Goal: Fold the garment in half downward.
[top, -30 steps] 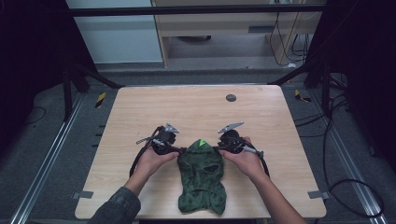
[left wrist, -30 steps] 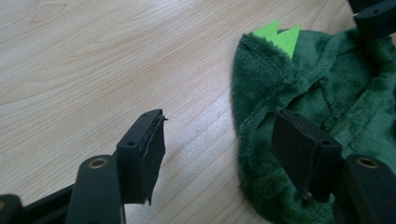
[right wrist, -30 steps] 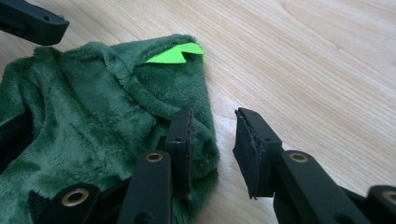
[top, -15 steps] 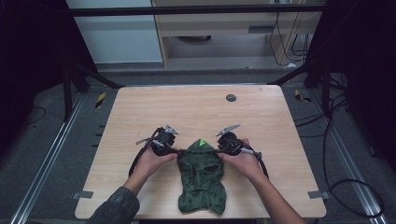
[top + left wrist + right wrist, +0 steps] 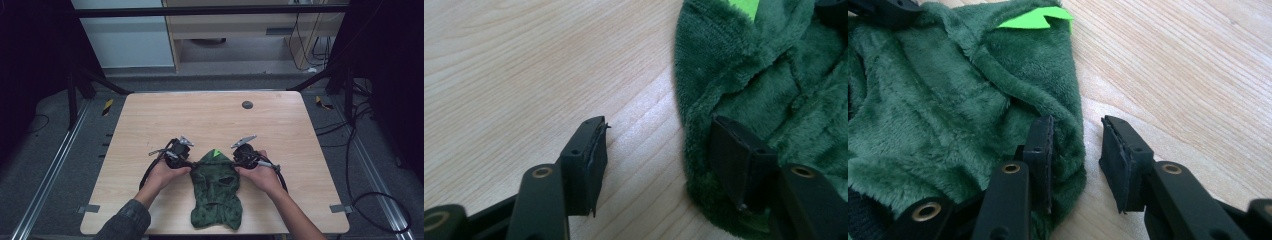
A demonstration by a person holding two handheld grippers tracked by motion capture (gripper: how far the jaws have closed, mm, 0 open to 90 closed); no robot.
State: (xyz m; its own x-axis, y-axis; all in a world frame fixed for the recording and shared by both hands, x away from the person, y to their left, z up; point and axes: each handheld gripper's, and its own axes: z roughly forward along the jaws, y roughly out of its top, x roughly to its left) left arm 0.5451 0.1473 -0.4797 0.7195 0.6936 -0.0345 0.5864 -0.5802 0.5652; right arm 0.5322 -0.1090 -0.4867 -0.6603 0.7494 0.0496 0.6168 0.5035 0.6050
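High view, garment: a dark green plush fleece garment with a hood-like top lies flat on the near middle of the pale wooden table, its narrow end pointing away from the person and its wide end at the near edge
High view, marker: a small bright green triangular tag sits at the far tip of the garment
High view, grippers: the left gripper is at the garment's upper left edge and the right gripper at its upper right edge, one hand behind each, cables looping back toward the person
High view, other: a small dark round disc lies well apart on the far part of the table
Left gripper view: the jaws stand apart, released; one jaw rests on bare wood just beside the garment's edge, the other lies on or in the fleece, so the hem sits between them, not yet pinched
Right gripper view: the jaws are likewise spread and released; one pad presses against the fleece, the other stands on bare wood beside it, with the hem in the gap and the bright tag farther off
Step in hand, as I judge it: both grippers are set astride opposite edges near the top, ready to take hold, probably to lift, spread or fold the garment
Next move calls for: closing both jaws on the fleece edge together, deep enough that the thick soft pile does not slip out
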